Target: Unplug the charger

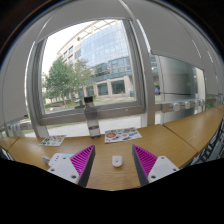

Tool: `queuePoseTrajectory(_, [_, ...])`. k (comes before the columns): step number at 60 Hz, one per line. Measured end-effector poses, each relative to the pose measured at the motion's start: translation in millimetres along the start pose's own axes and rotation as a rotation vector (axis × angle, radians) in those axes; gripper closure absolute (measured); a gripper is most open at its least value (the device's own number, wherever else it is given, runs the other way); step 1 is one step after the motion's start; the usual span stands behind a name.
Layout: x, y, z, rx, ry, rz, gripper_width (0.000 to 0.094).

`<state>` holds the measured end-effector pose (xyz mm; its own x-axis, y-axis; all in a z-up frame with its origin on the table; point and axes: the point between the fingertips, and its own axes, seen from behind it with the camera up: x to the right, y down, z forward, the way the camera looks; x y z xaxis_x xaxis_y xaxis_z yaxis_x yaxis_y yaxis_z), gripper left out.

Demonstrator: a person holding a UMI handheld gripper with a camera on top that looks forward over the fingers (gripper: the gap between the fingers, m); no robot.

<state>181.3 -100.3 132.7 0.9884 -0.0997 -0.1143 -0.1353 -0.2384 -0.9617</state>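
A small white charger-like block (117, 160) lies on the wooden tabletop (170, 140), between my two fingers with a clear gap at each side. My gripper (115, 161) is open. Its left pad (83, 158) and right pad (144, 158) are magenta and stand wide apart. I see no cable or socket at the white block.
A booklet (122, 134) lies beyond the fingers, and another leaflet (53, 140) lies further left. A dark upright stand (92, 120) stands at the table's far edge by a large window (90, 70). A white thing (62, 164) sits beside the left finger.
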Motion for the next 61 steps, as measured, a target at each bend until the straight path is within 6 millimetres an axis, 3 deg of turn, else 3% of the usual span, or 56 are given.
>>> queuePoseTrajectory(6, [-7, 8, -29, -0.020, -0.016, -0.012, 0.0163])
queuePoseTrajectory(16, [-27, 45, -66, -0.082, -0.052, -0.061, 0.0155])
queuePoseTrajectory(27, [-48, 67, -91, -0.121, -0.098, -0.090, 0.0157])
queuePoseTrajectory(61, [-78, 87, -111, -0.158, -0.173, -0.143, 0.0149])
